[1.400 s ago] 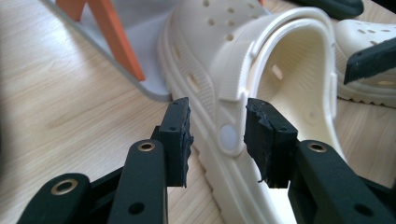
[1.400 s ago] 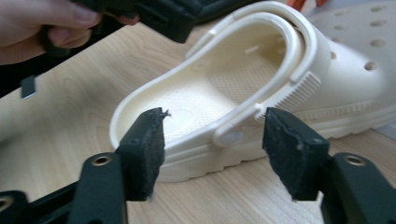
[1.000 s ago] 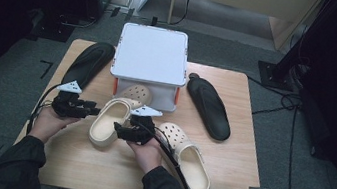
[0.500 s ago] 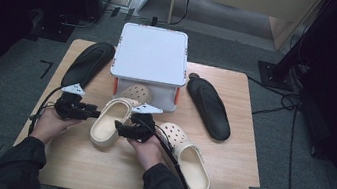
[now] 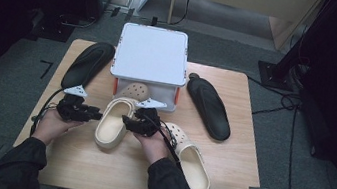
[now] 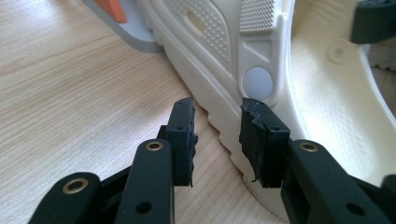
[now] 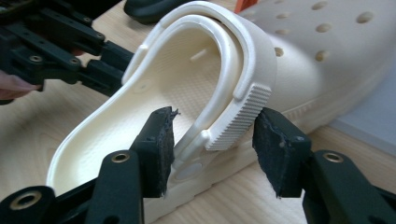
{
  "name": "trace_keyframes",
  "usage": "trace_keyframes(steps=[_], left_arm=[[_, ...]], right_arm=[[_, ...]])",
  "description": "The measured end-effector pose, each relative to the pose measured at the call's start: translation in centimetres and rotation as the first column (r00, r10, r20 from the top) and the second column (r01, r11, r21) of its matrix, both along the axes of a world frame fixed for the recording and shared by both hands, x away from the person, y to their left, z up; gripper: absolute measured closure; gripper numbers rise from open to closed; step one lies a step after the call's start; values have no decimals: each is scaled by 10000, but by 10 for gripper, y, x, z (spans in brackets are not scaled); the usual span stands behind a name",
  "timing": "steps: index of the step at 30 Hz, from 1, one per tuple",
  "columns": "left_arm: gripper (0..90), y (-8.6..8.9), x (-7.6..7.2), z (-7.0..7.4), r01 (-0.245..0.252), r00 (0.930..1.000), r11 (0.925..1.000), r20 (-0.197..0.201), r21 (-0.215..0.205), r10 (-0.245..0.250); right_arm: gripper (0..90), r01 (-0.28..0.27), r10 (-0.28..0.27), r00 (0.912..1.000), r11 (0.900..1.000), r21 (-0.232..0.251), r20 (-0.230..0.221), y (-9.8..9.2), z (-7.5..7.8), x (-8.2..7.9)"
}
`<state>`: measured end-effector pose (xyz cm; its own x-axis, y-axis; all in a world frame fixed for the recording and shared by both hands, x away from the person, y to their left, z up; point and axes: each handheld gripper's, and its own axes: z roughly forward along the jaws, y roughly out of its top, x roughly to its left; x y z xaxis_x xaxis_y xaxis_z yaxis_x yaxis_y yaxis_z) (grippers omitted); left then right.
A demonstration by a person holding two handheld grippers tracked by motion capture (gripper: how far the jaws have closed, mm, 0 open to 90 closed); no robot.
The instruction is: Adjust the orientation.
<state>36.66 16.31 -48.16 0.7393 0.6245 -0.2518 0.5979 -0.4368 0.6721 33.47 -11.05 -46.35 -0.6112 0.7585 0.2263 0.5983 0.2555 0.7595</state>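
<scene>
High view has the cream foam clog (image 5: 113, 125) lying on the light wooden tabletop (image 5: 227, 159), right in front of the white lidded plastic storage box (image 5: 150, 60), with a hand-held gripper on each side of it. The left hand-held gripper (image 5: 95, 113) comes at it from the left, the right hand-held gripper (image 5: 127, 120) from the right, so the shoe sits squarely between the two.

Left gripper view is close up: the clog's ribbed sole edge and sidewall, just below the round strap rivet, run between the jaws. The jaws have just been closing, but there's a gap on both sides, so not clamped yet.

Right gripper view shows the clog's heel strap, folded forward over the opening, with its ridged end between that gripper's jaws. Those have just been closing too, and the pads sit clear of the strap on both sides, so no grip.

A second matching cream clog (image 5: 187, 155) lies just right of the right hand.
</scene>
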Motion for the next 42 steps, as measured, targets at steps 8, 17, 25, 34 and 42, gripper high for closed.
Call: trace_keyframes(steps=[8, 17, 25, 34, 42], left_arm=[[629, -17, -4, 1, 630, 9980, 9980, 15, 113, -630], [594, -11, 0, 7, 174, 9997, 9987, 163, -476, -166], [612, -1, 4, 25, -325, 9983, 9935, 449, -1091, 376], [632, 4, 18, 56, -417, 9953, 9901, 808, -1339, 529], [655, -6, 31, 79, 175, 9942, 9936, 1073, -1114, -55]], right_arm=[[499, 313, -304, 9988, 9993, -224, 373, -2, 6, 8], [440, 253, -242, 9988, 9993, -273, 417, -5, 10, 5], [436, -158, 166, 9981, 9998, -148, 596, -12, 20, -9], [457, -744, 708, 9948, 9962, 461, 738, -26, 24, -29], [505, -1394, 1349, 9866, 9893, 439, 919, -29, 22, -43]])
